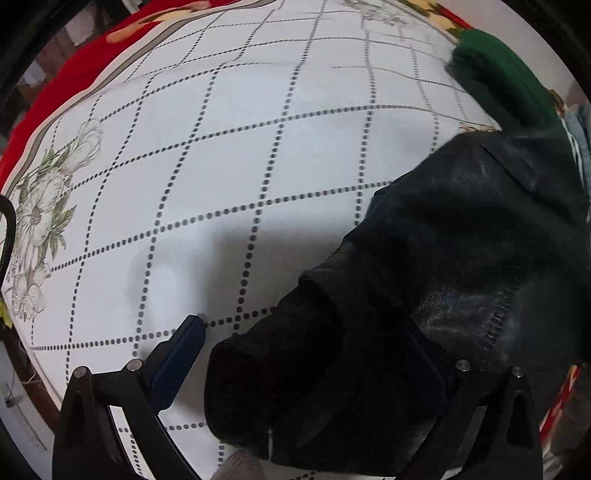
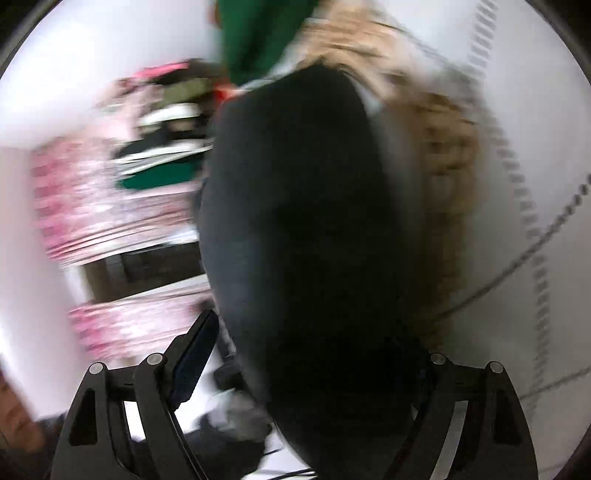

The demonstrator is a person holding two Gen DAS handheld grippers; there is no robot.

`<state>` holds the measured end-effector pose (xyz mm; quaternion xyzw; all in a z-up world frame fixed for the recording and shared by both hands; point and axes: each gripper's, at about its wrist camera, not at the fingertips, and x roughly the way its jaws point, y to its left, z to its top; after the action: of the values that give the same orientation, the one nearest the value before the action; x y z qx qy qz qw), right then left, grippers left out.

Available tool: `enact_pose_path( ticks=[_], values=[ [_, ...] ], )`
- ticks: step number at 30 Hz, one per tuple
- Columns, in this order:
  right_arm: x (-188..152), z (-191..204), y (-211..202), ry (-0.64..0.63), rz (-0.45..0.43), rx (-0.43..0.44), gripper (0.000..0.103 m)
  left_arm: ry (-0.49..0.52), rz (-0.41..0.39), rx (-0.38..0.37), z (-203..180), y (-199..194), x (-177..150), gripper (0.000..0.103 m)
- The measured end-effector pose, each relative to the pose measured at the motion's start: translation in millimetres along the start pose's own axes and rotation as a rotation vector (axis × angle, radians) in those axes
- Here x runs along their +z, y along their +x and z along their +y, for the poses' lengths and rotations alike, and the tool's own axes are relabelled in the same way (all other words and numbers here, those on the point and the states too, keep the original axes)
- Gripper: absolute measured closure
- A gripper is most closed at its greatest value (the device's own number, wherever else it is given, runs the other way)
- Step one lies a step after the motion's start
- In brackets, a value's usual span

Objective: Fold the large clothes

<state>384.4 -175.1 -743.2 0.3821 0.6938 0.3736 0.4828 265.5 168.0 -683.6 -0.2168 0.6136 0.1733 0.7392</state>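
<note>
A black leather jacket (image 1: pixel 461 236) lies over the white bedsheet (image 1: pixel 221 166) with a dotted grid. Its sleeve cuff (image 1: pixel 280 376) lies between the fingers of my left gripper (image 1: pixel 306 343), which stand wide apart; the right finger is hidden by the leather. In the blurred right wrist view, black jacket cloth (image 2: pixel 306 229) fills the space between the wide-apart fingers of my right gripper (image 2: pixel 314 343) and hangs in front of the camera. Its right finger is hidden behind the cloth, so a grip cannot be confirmed.
A green garment (image 1: pixel 498 77) lies at the far right of the bed; it also shows in the right wrist view (image 2: pixel 258 33). A red blanket (image 1: pixel 74 66) borders the sheet at the far left. A tan fuzzy garment (image 2: pixel 443 158) and stacked clothes (image 2: pixel 162 147) lie beyond the jacket.
</note>
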Motion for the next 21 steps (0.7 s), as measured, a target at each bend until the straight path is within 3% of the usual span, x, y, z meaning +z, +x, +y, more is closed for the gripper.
enact_pose_path(
  ticks=[4, 6, 9, 12, 16, 18, 21],
  values=[
    [4, 2, 14, 0.006, -0.01, 0.003, 0.02, -0.006, 0.003, -0.005, 1, 0, 4, 0.0],
    [-3, 6, 6, 0.012, -0.039, 0.001, 0.047, -0.044, -0.005, 0.01, 10, -9, 4, 0.0],
    [-5, 4, 8, 0.042, -0.071, 0.022, 0.051, -0.159, -0.062, -0.001, 31, -42, -12, 0.0],
    [-5, -5, 10, 0.064, -0.083, 0.042, 0.047, -0.283, -0.115, -0.042, 55, -73, -37, 0.0],
    [1, -11, 15, 0.058, -0.1, -0.003, 0.034, -0.398, -0.046, -0.182, 55, -63, -65, 0.0],
    [3, -9, 17, 0.058, -0.089, -0.011, 0.03, -0.454, -0.017, -0.271, 55, -44, -62, 0.0],
    [4, -8, 8, 0.06, -0.086, -0.018, 0.03, -0.469, -0.045, -0.325, 38, -39, -45, 0.001]
  ],
)
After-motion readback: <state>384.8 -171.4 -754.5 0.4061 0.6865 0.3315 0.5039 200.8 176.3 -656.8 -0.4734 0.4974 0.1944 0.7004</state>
